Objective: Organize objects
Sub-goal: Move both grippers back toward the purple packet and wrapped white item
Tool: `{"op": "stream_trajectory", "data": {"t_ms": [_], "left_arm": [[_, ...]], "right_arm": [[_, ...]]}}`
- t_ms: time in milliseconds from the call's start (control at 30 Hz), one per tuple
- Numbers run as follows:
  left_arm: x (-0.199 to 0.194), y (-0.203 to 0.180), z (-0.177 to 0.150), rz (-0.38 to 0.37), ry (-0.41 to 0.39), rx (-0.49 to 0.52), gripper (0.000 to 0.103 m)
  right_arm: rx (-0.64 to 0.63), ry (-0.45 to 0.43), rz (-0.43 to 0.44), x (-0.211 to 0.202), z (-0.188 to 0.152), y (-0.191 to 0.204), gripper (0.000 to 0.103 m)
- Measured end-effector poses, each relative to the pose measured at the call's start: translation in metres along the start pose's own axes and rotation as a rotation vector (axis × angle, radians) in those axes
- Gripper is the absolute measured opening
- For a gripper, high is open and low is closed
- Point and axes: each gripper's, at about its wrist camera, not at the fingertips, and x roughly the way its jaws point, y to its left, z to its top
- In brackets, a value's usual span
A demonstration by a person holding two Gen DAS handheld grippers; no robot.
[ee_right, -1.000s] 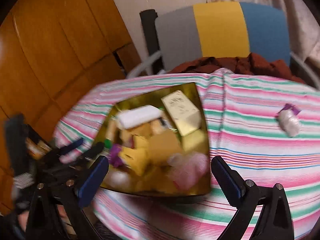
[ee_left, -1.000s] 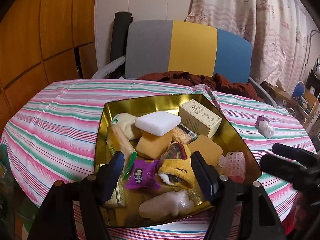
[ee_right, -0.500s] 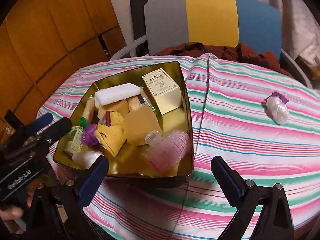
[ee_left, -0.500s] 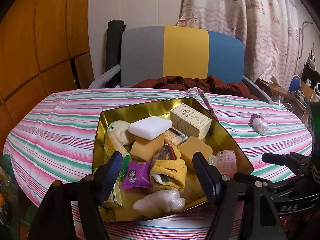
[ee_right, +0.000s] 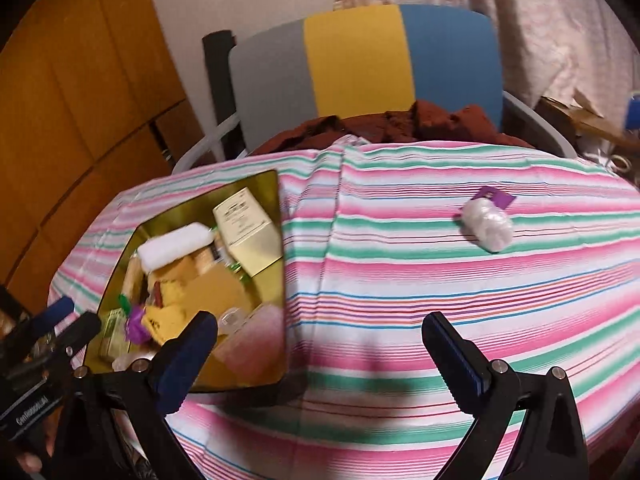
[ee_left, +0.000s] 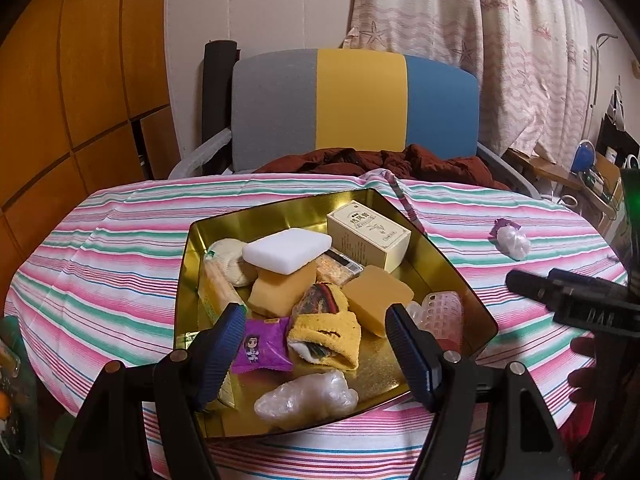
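**Gold tin full, one wrapped packet loose on the stripes**

Gold-coloured metal tray on the striped cloth of the desk, crowded with small goods: white sponge block stacked on a yellow sponge, cream carton with printed characters toward the far corner, second yellow sponge near the middle, purple snack packet with a cartoon figure, yellow knitted sock beside it, crinkled clear-plastic bundle at the near rim, pink perforated plastic piece by the right wall.

Well apart from the tray, out on the bare stripes to the right: small white plastic-wrapped packet with a purple tag, lying alone.

Left tongs spread wide above the near half of the tray, blue-padded fingers either side of the purple packet and the sock, gripping nothing. Right tongs likewise wide apart and empty, over open cloth just right of the tray, the white packet farther ahead and to the right.

Behind the desk, a chair with a grey, yellow and blue back, dark red garment heaped on its seat. Right-wrist view somewhat blurred.
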Motion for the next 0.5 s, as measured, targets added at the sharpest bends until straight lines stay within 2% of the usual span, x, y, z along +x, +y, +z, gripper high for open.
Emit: {"op": "stream_trajectory", "data": {"t_ms": [67, 267, 500], "left_arm": [[0.000, -0.001, 0.000, -0.002, 0.002, 0.003, 0.074], [0.001, -0.002, 0.000, -0.006, 0.005, 0.010, 0.074], [0.001, -0.006, 0.001, -0.012, 0.007, 0.018, 0.074]], "right_arm": [[0.023, -0.001, 0.025, -0.002, 0.004, -0.006, 0.103], [0.039, -0.017, 0.022, -0.006, 0.011, -0.017, 0.103], [0.145, -0.038, 0.168, -0.019, 0.025, -0.046, 0.103]]}}
